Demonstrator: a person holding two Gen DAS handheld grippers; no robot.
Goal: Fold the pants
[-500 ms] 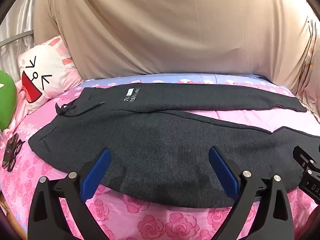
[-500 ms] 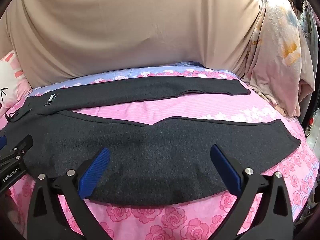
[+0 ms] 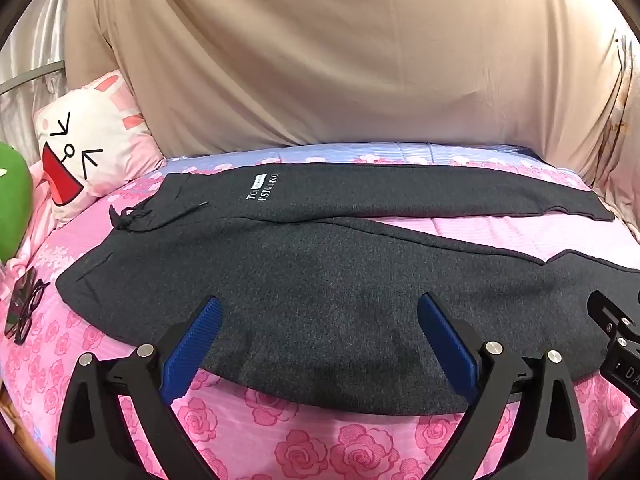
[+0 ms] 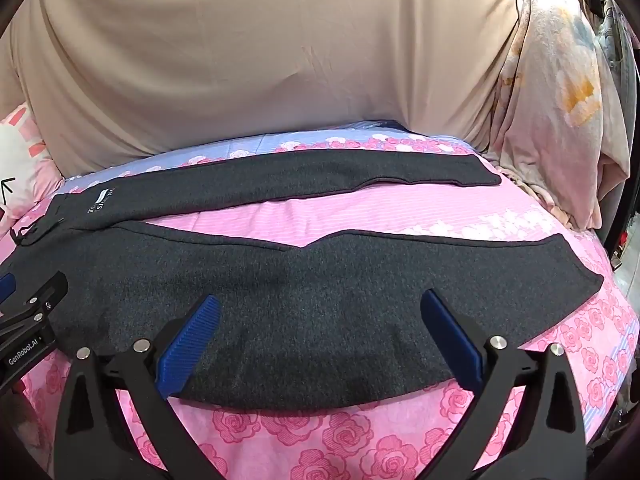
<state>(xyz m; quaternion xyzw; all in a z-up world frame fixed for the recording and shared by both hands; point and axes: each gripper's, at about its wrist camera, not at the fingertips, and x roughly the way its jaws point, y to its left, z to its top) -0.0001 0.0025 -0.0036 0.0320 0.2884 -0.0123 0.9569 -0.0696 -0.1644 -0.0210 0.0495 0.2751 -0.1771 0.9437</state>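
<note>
Charcoal pants [image 3: 320, 292] lie flat across the pink bed [image 3: 320, 440], legs splayed. I've got left gripper [image 3: 320, 344] and right gripper [image 4: 320, 344] gaping over the near-edge leg, ready to pinch.

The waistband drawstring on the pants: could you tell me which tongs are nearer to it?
Left. The left tongs hang open over the pants near the drawstring; the right tongs are open farther along the leg.
</note>
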